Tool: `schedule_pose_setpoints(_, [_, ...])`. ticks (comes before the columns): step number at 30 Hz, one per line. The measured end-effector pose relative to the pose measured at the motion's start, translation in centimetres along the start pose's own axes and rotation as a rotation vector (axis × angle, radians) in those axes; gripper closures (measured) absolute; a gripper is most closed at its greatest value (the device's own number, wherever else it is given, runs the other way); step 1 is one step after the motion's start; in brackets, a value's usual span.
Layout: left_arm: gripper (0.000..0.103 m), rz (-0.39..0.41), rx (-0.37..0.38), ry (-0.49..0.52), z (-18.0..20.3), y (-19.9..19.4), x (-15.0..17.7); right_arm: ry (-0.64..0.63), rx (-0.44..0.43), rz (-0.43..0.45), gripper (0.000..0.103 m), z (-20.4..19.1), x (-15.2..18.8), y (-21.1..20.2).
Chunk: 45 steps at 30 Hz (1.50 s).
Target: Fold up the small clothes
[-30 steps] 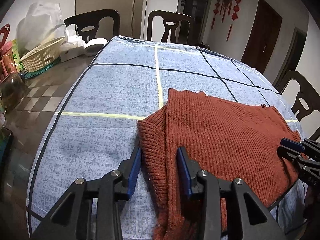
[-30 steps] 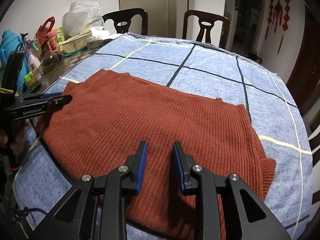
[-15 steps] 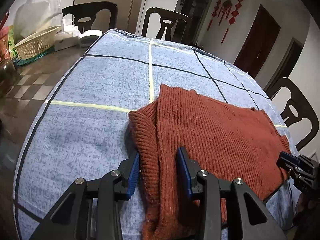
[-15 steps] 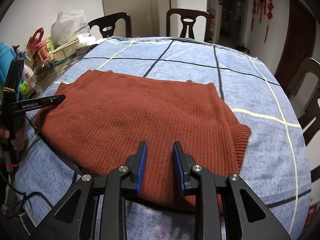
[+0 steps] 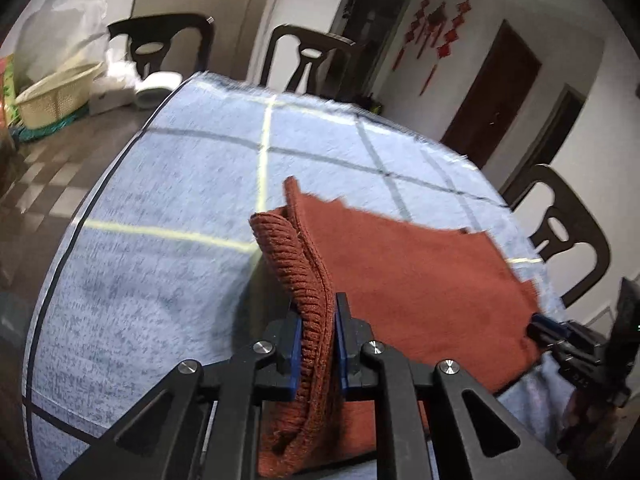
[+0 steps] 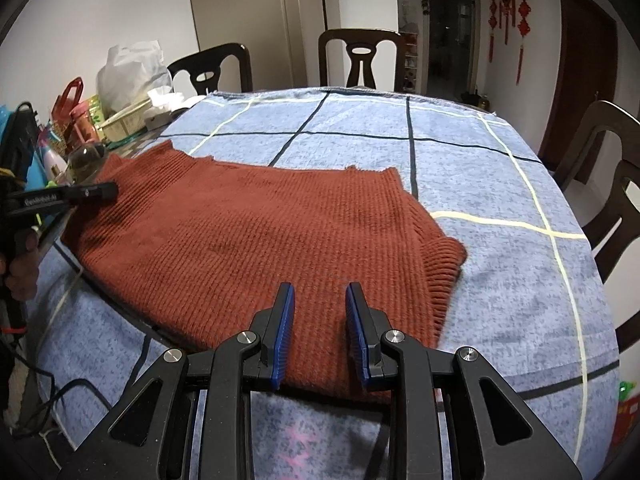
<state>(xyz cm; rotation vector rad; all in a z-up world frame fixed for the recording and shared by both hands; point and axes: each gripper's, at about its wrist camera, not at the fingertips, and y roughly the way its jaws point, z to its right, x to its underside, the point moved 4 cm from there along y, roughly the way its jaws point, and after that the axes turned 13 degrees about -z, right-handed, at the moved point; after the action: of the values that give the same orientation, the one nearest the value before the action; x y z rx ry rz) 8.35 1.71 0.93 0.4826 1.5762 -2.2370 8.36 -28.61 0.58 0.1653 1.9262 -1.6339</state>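
**Left gripper has the sweater edge, right one's just hanging over it**

Left wrist cam first. My left gripper (image 5: 317,344) is pinched tight on the ribbed edge of the rust-red sweater (image 5: 408,264); the knit is bunched between the blue pads (image 5: 297,354) and lifted into a little curl that stands up toward 12 o'clock. The rest of the sweater trails off to 3 o'clock, flat on the blue checked tablecloth (image 5: 168,240). This view is motion-blurred, so the fine detail is mush. Way out at 4 o'clock I can see the right gripper (image 5: 540,326) poking in at the sweater's far edge, but from here I can't tell how its jaws stand. A cream basket (image 5: 56,96) sits at 10 o'clock on the bare table.

Right wrist cam is sharp and fills in what the other one can't. The right gripper (image 6: 320,332) is spread apart with nothing between the pads, sitting above the near hem of the sweater (image 6: 260,236). The whole garment shows here, laid out across the tablecloth (image 6: 500,184), with a ribbed cuff at 3 o'clock. The left gripper (image 6: 92,191) comes in at 9 o'clock, at the sweater's left edge. Bottles and clutter (image 6: 76,120) crowd 10 o'clock, and a dark chair (image 6: 362,54) stands at 12.
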Motion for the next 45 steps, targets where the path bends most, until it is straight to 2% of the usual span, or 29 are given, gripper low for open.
schedule_pose_setpoints(8, [0.088, 0.017, 0.101, 0.086, 6.0, -0.8, -2.1, 0.029, -0.014, 0.027, 0.076, 1.1, 0.4, -1.0])
schedule_pose_setpoints(12, [0.088, -0.004, 0.152, 0.122, 9.2, 0.8, -2.3, 0.052, -0.024, 0.037, 0.076, 1.7, 0.6, -1.4])
schedule_pose_setpoints(16, [0.088, -0.064, 0.187, 0.138, 11.4, 3.9, -1.8, 0.086, -0.041, 0.033, 0.076, 2.3, 0.8, -1.5])
schedule_pose_setpoints(20, [0.085, -0.140, 0.226, 0.163, 12.9, 6.3, -0.9, 0.121, -0.104, 0.037, 0.076, 2.4, 0.6, -1.8])
schedule_pose_setpoints(22, [0.085, -0.135, 0.261, 0.179, 13.2, 5.3, -0.7, 0.129, -0.139, 0.041, 0.076, 2.1, 0.2, -2.0])
schedule_pose_setpoints(23, [0.080, -0.122, 0.288, 0.191, 13.4, 4.5, -0.7, 0.132, -0.162, 0.041, 0.075, 1.9, -0.1, -2.0])
schedule_pose_setpoints(25, [0.079, -0.073, 0.314, 0.207, 13.1, 2.5, -0.7, 0.139, -0.222, 0.042, 0.075, 1.2, -0.7, -1.9])
schedule_pose_setpoints(29, [0.079, -0.001, 0.232, 0.197, 10.6, 0.4, -1.2, 0.153, -0.386, 0.015, 0.075, -0.8, -2.4, -0.8])
schedule_pose_setpoints(31, [0.079, 0.006, 0.161, 0.183, 8.8, 0.4, -1.1, 0.151, -0.453, 0.002, 0.074, -2.0, -3.3, -0.2])
schedule_pose_setpoints(33, [0.079, -0.007, 0.126, 0.170, 7.4, 0.8, -0.7, 0.154, -0.501, -0.019, 0.074, -2.9, -4.2, 0.9])
schedule_pose_setpoints(37, [0.079, -0.025, 0.106, 0.162, 6.0, 1.7, 0.3, 0.186, -0.477, -0.107, 0.074, -3.4, -4.9, 3.9])
schedule_pose_setpoints(39, [0.079, -0.033, 0.113, 0.161, 6.1, 2.1, 0.6, 0.222, -0.494, -0.165, 0.068, -3.4, -4.5, 5.4])
schedule_pose_setpoints(45, [0.079, -0.035, 0.110, 0.175, 5.9, 2.6, 1.1, 0.286, -0.547, -0.177, 0.067, -2.8, -4.6, 5.7])
